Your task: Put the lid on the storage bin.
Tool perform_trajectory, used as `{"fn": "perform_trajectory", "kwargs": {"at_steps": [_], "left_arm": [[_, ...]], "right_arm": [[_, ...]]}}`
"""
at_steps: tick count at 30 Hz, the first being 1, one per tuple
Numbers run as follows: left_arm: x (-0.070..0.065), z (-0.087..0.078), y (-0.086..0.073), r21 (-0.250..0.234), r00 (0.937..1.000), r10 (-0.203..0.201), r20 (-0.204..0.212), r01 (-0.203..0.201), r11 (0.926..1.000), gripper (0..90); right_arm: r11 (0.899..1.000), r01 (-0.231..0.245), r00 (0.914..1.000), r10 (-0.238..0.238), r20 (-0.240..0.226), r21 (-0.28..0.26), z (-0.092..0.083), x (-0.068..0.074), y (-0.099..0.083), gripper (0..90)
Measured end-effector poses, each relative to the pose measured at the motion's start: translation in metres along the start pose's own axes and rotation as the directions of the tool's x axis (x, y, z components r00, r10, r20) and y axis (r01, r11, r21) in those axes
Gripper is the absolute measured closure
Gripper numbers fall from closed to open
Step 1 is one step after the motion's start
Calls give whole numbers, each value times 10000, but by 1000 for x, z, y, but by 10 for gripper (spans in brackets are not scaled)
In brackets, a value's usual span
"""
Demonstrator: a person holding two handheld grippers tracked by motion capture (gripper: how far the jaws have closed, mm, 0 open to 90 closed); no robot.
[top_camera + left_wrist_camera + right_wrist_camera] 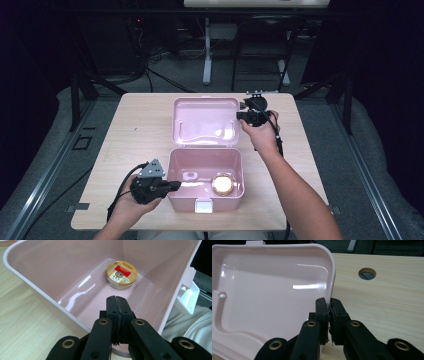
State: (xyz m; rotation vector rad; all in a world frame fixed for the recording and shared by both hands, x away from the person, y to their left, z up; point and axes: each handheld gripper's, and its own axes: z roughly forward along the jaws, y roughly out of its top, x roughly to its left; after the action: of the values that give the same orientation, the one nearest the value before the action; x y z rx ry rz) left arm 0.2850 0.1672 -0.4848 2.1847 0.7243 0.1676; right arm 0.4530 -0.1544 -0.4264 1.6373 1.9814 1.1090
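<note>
A pink plastic box (205,151) stands open on the wooden table, its lid (205,122) tipped back behind it. A round gold tin (223,183) with a red label lies at the right of the box floor; in the left gripper view the tin (121,274) lies beyond the jaws. My left gripper (176,186) is shut, and its tips (116,300) reach over the box's left rim (45,293) with nothing between them. My right gripper (239,115) is shut on the lid's right edge, and that rim (331,282) runs down between the pads (328,302).
A white latch (203,206) sits on the box's front wall, near the table's front edge. A round cable hole (367,273) is cut in the tabletop right of the lid. Bare wood (135,130) lies left of the box. Table legs and cables stand on the floor behind.
</note>
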Motion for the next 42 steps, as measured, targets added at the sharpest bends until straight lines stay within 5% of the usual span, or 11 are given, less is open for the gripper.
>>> {"fn": "perform_trajectory", "kwargs": {"at_steps": [25,42], "left_arm": [[-1,0,0,-41,10000,32,-76,-32,10000,900],[-1,0,0,-37,9999,-58,-83,58,10000,900]], "right_arm": [[9947,641,9975,-662,-236,-804,-35,10,-3,872],[9767,1319,9902,-1377,-233,-1691,-61,19,-20,874]]}}
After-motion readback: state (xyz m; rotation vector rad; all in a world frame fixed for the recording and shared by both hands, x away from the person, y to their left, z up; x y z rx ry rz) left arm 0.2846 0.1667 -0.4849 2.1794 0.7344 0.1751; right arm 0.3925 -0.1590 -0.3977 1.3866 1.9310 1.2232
